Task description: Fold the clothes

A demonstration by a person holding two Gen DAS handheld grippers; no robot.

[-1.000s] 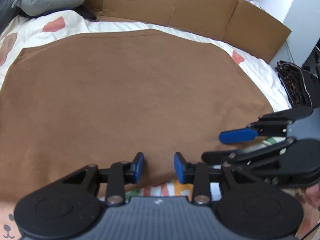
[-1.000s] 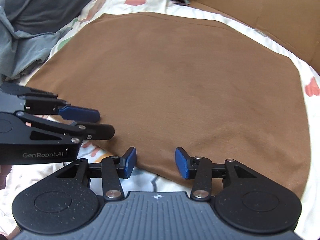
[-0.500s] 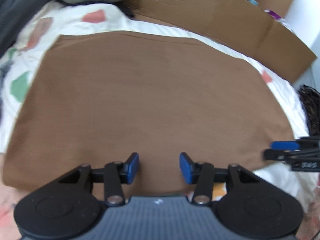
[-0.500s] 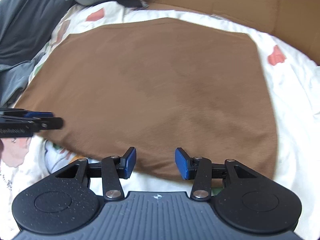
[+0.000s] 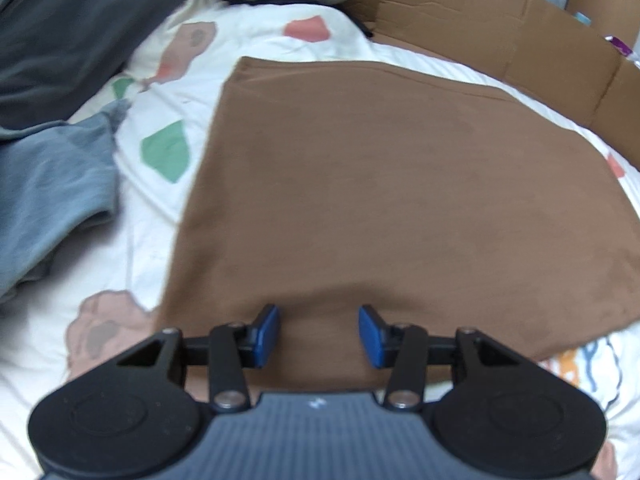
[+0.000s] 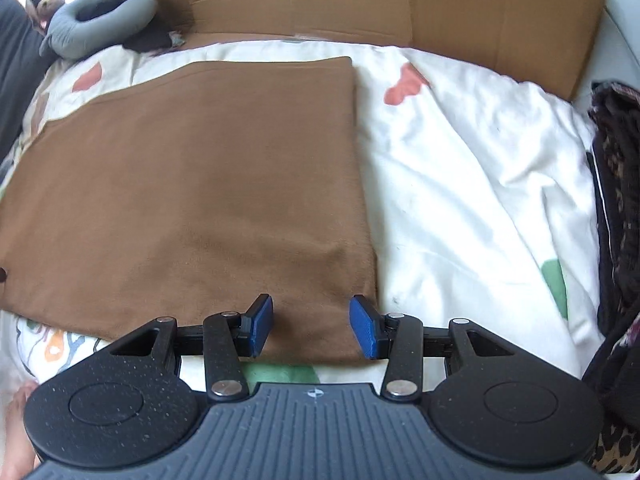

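Observation:
A brown cloth (image 5: 392,184) lies flat on the white patterned bedsheet (image 5: 152,216), folded into a rectangle. My left gripper (image 5: 318,334) is open and empty, over the cloth's near edge close to its left corner. In the right wrist view the same cloth (image 6: 192,192) fills the left half. My right gripper (image 6: 311,326) is open and empty, over the near edge close to the cloth's right corner. Neither gripper shows in the other's view.
Grey-blue garments (image 5: 48,184) are piled at the left. A grey neck pillow (image 6: 100,24) lies at the back left. Cardboard panels (image 6: 360,0) stand along the far edge. A dark leopard-print garment (image 6: 616,208) lies at the right. The bedsheet (image 6: 472,184) is bare right of the cloth.
Both grippers have moved apart, the left toward the cloth's left corner and the right toward its right corner. Each has left the other's view. Both stay open.

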